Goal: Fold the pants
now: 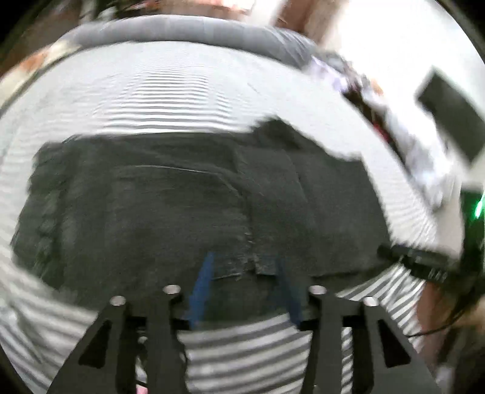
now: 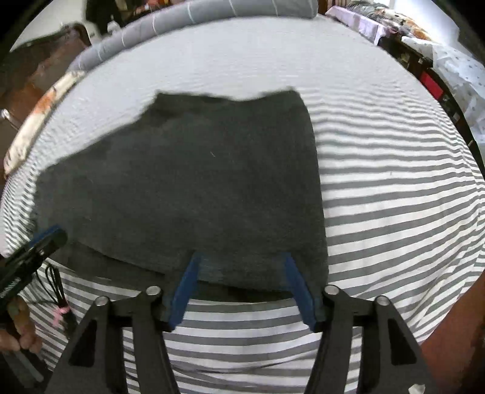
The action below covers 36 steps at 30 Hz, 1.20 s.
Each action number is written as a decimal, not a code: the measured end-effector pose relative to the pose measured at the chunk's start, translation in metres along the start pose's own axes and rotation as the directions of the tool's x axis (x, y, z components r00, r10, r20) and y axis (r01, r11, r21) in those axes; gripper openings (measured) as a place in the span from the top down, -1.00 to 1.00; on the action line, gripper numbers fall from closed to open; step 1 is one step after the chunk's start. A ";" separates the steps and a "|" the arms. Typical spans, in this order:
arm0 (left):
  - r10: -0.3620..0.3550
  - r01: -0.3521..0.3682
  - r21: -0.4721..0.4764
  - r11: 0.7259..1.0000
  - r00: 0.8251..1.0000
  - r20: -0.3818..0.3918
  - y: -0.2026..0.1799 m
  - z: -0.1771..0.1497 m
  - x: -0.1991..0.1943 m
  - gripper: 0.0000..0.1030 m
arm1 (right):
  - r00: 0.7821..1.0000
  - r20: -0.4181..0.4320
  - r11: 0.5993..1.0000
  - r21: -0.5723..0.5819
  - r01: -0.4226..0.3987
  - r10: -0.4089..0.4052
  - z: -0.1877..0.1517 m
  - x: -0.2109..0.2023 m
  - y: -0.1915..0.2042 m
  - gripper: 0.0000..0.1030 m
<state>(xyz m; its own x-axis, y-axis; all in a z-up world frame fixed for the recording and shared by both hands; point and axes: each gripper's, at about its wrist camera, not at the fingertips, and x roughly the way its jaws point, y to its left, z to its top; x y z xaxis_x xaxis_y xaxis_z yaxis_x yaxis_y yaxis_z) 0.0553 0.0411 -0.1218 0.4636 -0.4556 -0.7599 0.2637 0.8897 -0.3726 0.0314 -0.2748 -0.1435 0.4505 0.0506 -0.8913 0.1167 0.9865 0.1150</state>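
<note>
Grey-and-white striped sheet [image 2: 394,188] covers the bed, with a grey bolster [image 2: 194,15] along its far edge; a floral cushion [image 2: 39,115] sits at the far left corner and a lilac-covered piece of furniture [image 2: 360,18] stands beyond the right side. Dark charcoal pants [image 2: 188,188] lie folded flat in the middle of the bed, hems away from the cameras.

From the left wrist view, blurred, the left gripper [image 1: 242,272] has its 2 blue fingers [image 1: 201,285] spread apart over the near edge of the pants; whether the cloth is pinched I cannot tell. This view alone shows a seam and stitching on the fabric, and a black block [image 1: 451,121] at the right.

From the right wrist view, the right gripper [image 2: 242,272] has its fingers [image 2: 185,291] wide apart, their tips at the near hem, with the cloth seeming to lie over them. Only here does the other tool appear, at the left edge, held in a hand [image 2: 21,327]
</note>
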 end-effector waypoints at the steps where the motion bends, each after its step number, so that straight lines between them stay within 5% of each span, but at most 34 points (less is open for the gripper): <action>1: -0.009 0.010 -0.054 0.999 1.000 0.022 0.012 0.000 -0.010 -0.03 | 1.000 0.019 1.000 0.010 -0.017 0.017 0.000 -0.007 0.005 -0.22; 4: -0.019 0.044 -0.246 0.968 0.995 0.101 0.057 -0.001 -0.043 -0.03 | 0.996 0.056 0.997 0.032 -0.071 0.069 0.001 -0.018 0.025 -0.29; 7: -0.012 0.083 -0.427 0.901 0.986 0.168 0.105 -0.010 -0.066 -0.05 | 0.988 0.094 0.990 0.053 -0.129 0.124 -0.001 -0.030 0.039 -0.36; 14: -0.004 0.108 -0.648 0.754 0.987 0.160 0.169 -0.037 -0.059 -0.06 | 0.982 0.108 0.984 0.068 -0.166 0.158 -0.013 -0.042 0.069 -0.38; 18: 0.015 0.093 -0.663 0.742 0.988 0.156 0.178 -0.039 -0.046 -0.06 | 0.984 0.098 0.984 0.082 -0.159 0.150 -0.020 -0.043 0.072 -0.38; 23: 0.017 0.094 -0.639 0.763 0.986 0.165 0.186 -0.031 -0.029 -0.05 | 0.987 0.088 0.986 0.094 -0.140 0.132 -0.021 -0.040 0.072 -0.38; 25: -0.019 0.141 -0.650 0.747 0.982 0.190 0.193 -0.028 -0.023 -0.05 | 0.988 0.086 0.987 0.092 -0.134 0.126 -0.019 -0.039 0.072 -0.38; 31: -0.036 0.187 -0.630 0.754 0.969 0.245 0.205 -0.014 -0.013 -0.05 | 0.992 0.065 0.989 0.089 -0.117 0.112 -0.016 -0.032 0.077 -0.38; 36: -0.086 0.266 -0.651 0.711 0.952 0.295 0.219 -0.008 -0.004 0.02 | 0.992 0.051 0.989 0.091 -0.118 0.114 -0.014 -0.025 0.082 -0.38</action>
<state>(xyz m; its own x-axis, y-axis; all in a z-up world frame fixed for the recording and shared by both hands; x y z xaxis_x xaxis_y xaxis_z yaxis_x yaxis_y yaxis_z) 0.1043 0.2378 -0.2050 0.6683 -0.5179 -0.5340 -0.2399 0.5294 -0.8137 0.0177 -0.1932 -0.1178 0.5050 0.1546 -0.8492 0.1427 0.9553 0.2588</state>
